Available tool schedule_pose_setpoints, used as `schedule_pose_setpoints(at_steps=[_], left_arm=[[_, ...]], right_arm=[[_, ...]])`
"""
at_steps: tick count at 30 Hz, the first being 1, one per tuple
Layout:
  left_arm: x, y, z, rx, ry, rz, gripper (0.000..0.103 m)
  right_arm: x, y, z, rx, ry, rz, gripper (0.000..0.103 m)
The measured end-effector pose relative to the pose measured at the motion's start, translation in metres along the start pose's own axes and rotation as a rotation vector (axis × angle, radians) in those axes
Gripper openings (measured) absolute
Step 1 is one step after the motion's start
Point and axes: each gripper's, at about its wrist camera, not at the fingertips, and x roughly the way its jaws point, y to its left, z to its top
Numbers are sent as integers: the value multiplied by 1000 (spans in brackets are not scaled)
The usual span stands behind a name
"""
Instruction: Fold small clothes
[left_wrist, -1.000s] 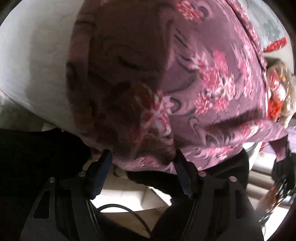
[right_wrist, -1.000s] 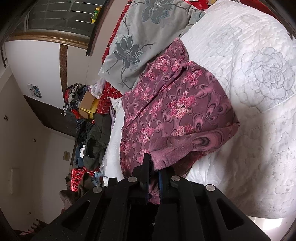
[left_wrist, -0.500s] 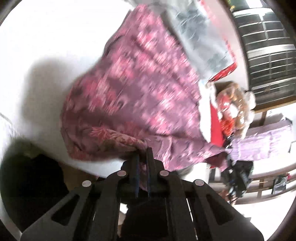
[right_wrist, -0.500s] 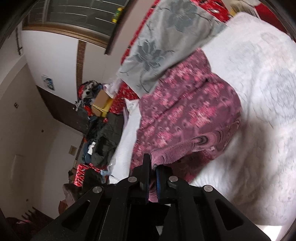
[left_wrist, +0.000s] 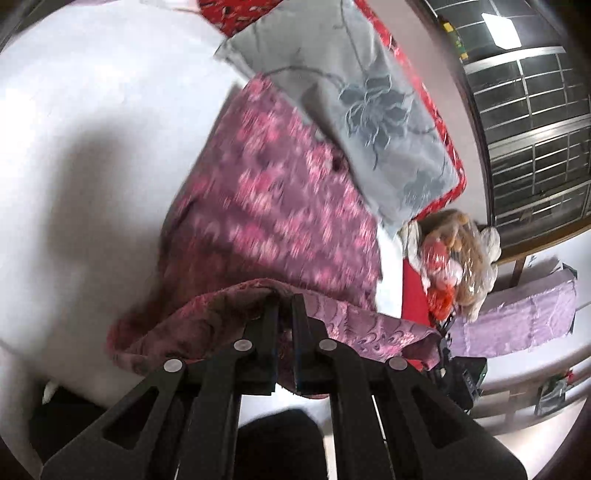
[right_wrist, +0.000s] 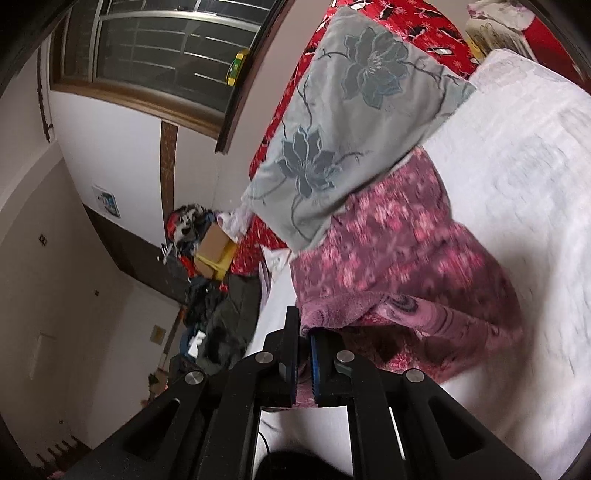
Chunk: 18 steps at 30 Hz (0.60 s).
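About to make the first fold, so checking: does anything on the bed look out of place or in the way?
Yes. The grey flowered pillow lies over the far end of the purple floral garment, pinning it, while both tongs grip its near edge. The overlap shows in both views.

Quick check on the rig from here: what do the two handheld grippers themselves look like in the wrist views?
Both look alike. The left gripper and the right gripper each have a black frame of angular struts with triangular cut-outs, round silver rivets at the joints, and two narrow flat fingers with blue pads on their inner faces. A thin black cable loops below the right one. No sleeves show.
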Motion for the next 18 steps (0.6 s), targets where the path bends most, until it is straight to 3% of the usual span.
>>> schedule_pose_setpoints(at_steps=[8,12,16,18], left_arm=[[47,-13,109,-16,-64,-17,4],[83,-13,174,-24,-85,33,4],[98,-16,200,16,-41,68,4],[92,-21,198,77,-28,77,7]], right_arm=[[62,-37,73,104,-87,2,5],[110,-72,106,174,-90,-85,5],[134,-90,125,192,-84,-204,5],[130,-99,131,252,-120,-204,6]])
